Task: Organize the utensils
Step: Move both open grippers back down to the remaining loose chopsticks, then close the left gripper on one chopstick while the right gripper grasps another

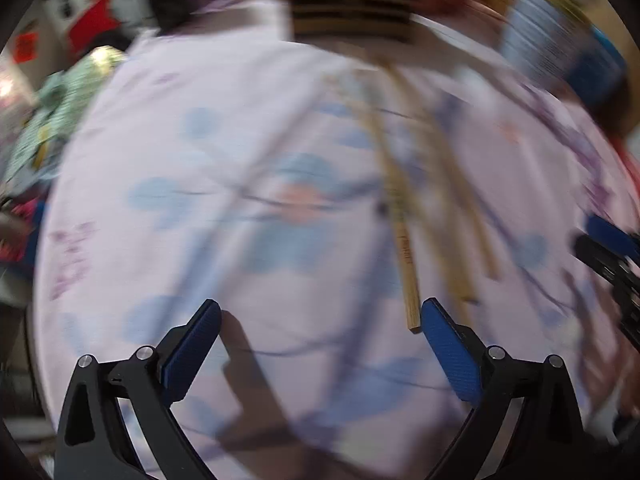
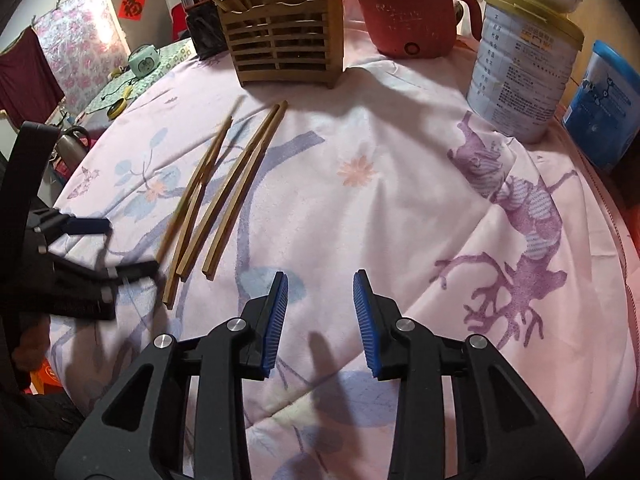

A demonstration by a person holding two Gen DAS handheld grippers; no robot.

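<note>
4 wooden chopsticks (image 2: 218, 196) were laid on the pink cloth (image 2: 360, 208); the left gripper (image 1: 320, 320) and right gripper (image 2: 320, 308) were held apart, empty.

Open cloth-covered bench (image 2: 360, 208) is left clear in the middle and near side. The far edge is blocked by a wooden utensil holder (image 2: 284, 36), red pot (image 2: 408, 20) and tins (image 2: 520, 68); loose chopsticks (image 2: 224, 196) lie at left.
</note>
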